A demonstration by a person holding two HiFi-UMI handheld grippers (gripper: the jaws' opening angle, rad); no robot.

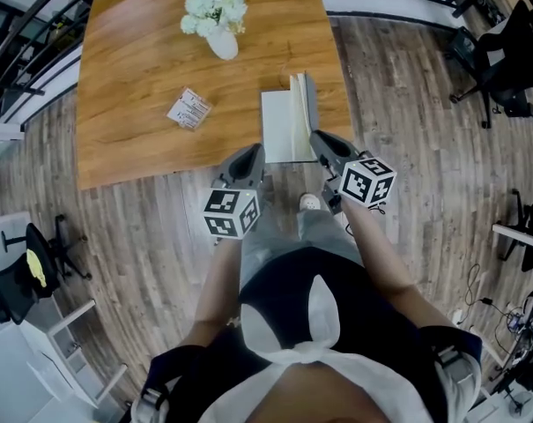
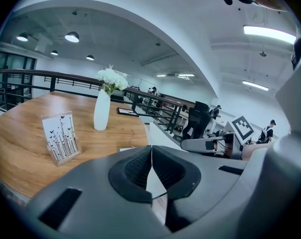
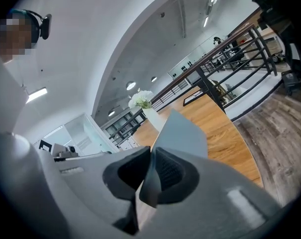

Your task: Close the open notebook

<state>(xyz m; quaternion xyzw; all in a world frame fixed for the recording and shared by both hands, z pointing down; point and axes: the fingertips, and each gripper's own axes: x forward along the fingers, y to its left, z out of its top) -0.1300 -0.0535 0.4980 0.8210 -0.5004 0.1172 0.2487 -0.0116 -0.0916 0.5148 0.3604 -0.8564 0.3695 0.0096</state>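
Shows open notebook (image 1: 282,129) lying at the near edge of the table (image 1: 134,86), spine running straight away from the person. Right claw (image 1: 324,144) clamped on the grey right-hand cover (image 1: 309,102), raised near upright above the spine. Left claw (image 1: 248,159) pressed together on nothing, just beside the near left corner. Likely closing move: cover swung leftward about the spine, down onto the flat white page.

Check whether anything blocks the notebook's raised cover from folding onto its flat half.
Nothing visible does: the flat half of the notebook is bare. The left gripper is at its near left corner.
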